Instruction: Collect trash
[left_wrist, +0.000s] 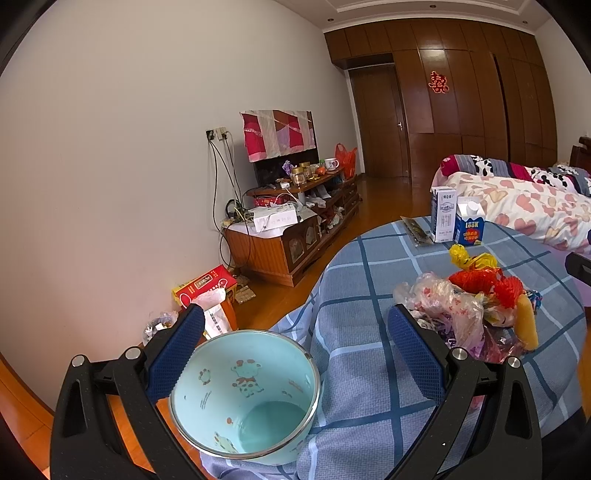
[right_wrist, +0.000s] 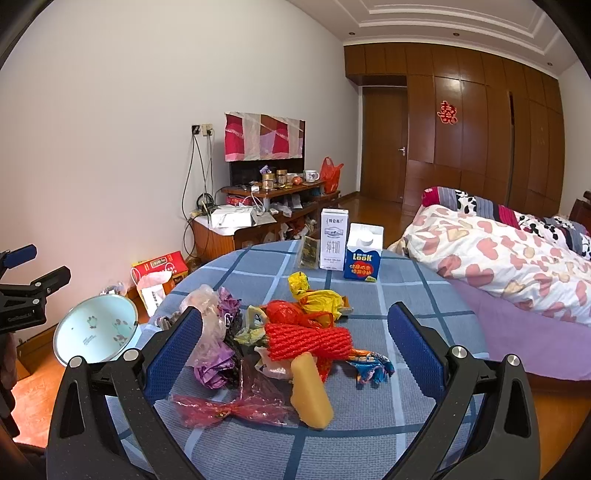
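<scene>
Left wrist view looks straight down into the light-blue enamel bin (left_wrist: 245, 397): cartoon animal prints on the inner wall, bare bottom, metal rim. It sits at 6 o'clock, at the near edge of the round table (left_wrist: 354, 295) with its blue checked cloth. The right wrist view shows that bin (right_wrist: 96, 328) only from the side at 9 o'clock, tilted, mouth toward the camera, with the left gripper (right_wrist: 22, 275) just beyond it at the frame's left edge.

Right wrist view gives the trash pile (right_wrist: 280, 341) in full, centre frame: red bundled cord (right_wrist: 308, 339), yellow plastic bag (right_wrist: 317, 295), clear pinkish bag (right_wrist: 208, 325), purple foil wrapper (right_wrist: 212, 373), red cellophane (right_wrist: 236, 408), blue-orange candy wrapper (right_wrist: 371, 365), and a yellow waxy block (right_wrist: 310, 389) nearest the camera. In the left view the pile (left_wrist: 469, 314) lies at 3 o'clock, partly hidden behind the right-hand finger.

Beyond the pile, at 12 o'clock: white milk carton (right_wrist: 333, 239) and blue "LOOK" carton (right_wrist: 364, 254), upright, just beside each other.

Left gripper (left_wrist: 295, 363): jaws wide apart, straddling the bin mouth; whether a finger touches the rim I cannot tell. Nothing clamped.

Right gripper (right_wrist: 295, 363): jaws wide apart, above the pile, framing the yellow block and cord; holds nothing.
</scene>
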